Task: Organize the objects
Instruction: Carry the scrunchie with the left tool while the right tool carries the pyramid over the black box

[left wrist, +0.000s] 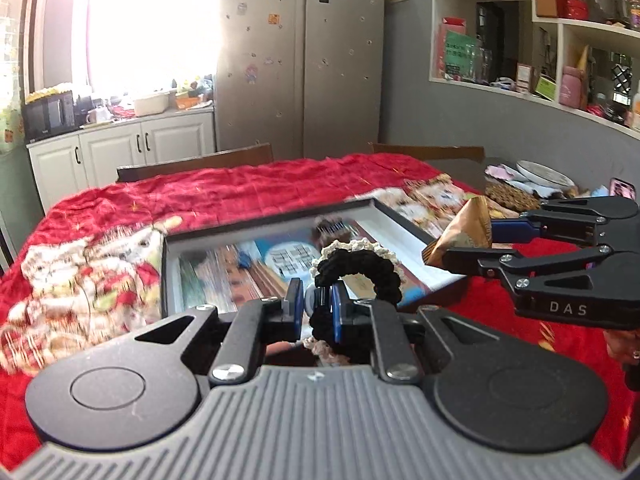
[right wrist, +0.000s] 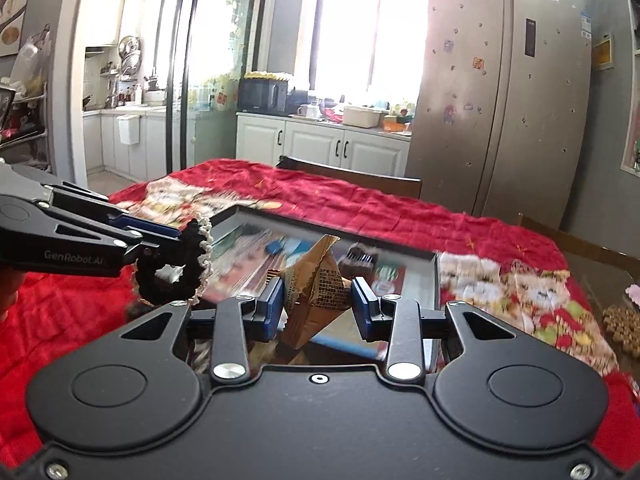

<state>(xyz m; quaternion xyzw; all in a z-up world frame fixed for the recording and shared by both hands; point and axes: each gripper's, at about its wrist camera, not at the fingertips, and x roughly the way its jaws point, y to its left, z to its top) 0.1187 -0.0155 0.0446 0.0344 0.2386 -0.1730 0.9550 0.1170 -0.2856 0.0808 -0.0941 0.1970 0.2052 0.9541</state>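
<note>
Jaws of both grippers are clamped: left gripper (left wrist: pixel 316 312) on a black scrunchie (left wrist: pixel 362 270), right gripper (right wrist: pixel 318 306) on a gold snack packet (right wrist: pixel 316 284), above a motion-blurred black-framed tray (left wrist: pixel 404 218). Its contents are indistinct; it rests on a red tablecloth (left wrist: pixel 240 188).

I'm standing in a home kitchen-dining room: a magnet-dotted double-door fridge (left wrist: pixel 300 60) is standing beside white cabinets (right wrist: pixel 320 146), a microwave (right wrist: pixel 262 94) sitting on top, cluttered wall shelves (left wrist: pixel 540 40) nearby.
</note>
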